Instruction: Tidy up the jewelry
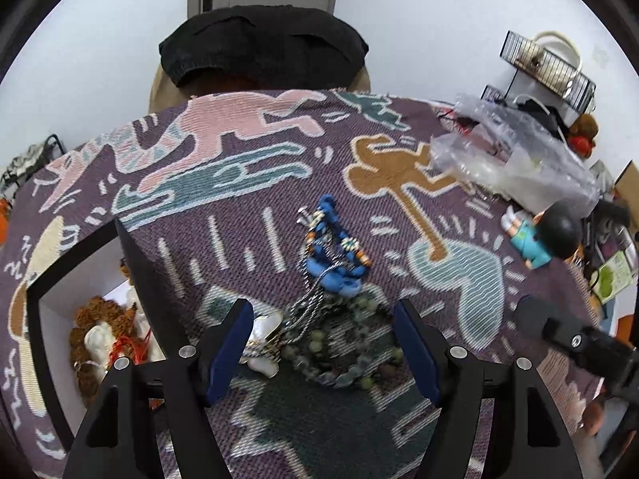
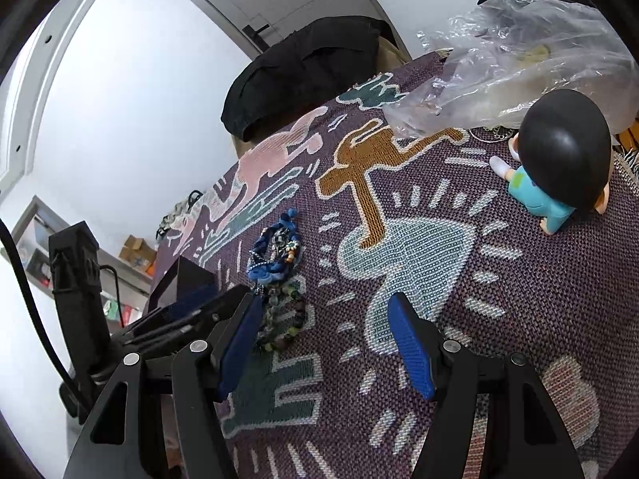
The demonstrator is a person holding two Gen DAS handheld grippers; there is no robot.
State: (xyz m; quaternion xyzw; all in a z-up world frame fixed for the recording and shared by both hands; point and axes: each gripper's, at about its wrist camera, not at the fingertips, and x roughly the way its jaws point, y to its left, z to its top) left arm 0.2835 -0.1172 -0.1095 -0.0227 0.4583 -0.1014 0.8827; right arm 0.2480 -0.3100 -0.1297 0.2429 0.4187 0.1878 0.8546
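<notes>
On the patterned woven cloth (image 1: 247, 247) covering the table, a tangle of jewelry lies in one heap: a blue cord bracelet (image 1: 333, 255) with small beads, a silver chain (image 1: 307, 303) trailing from it, a green stone bead bracelet (image 1: 343, 343), and a white shell-like piece (image 1: 263, 339). The left gripper (image 1: 323, 353) hangs over the heap with its jaws wide apart, bracketing the bead bracelet and shell piece without touching them, probably lined up to pick one out. A black box with a white lining (image 1: 56, 307) sits just to the left, already holding brown and white pieces, so it seems the sorting destination. The right gripper (image 2: 325, 343) is likewise open and empty over bare cloth beside the heap, likely waiting to steady the tangle.
</notes>
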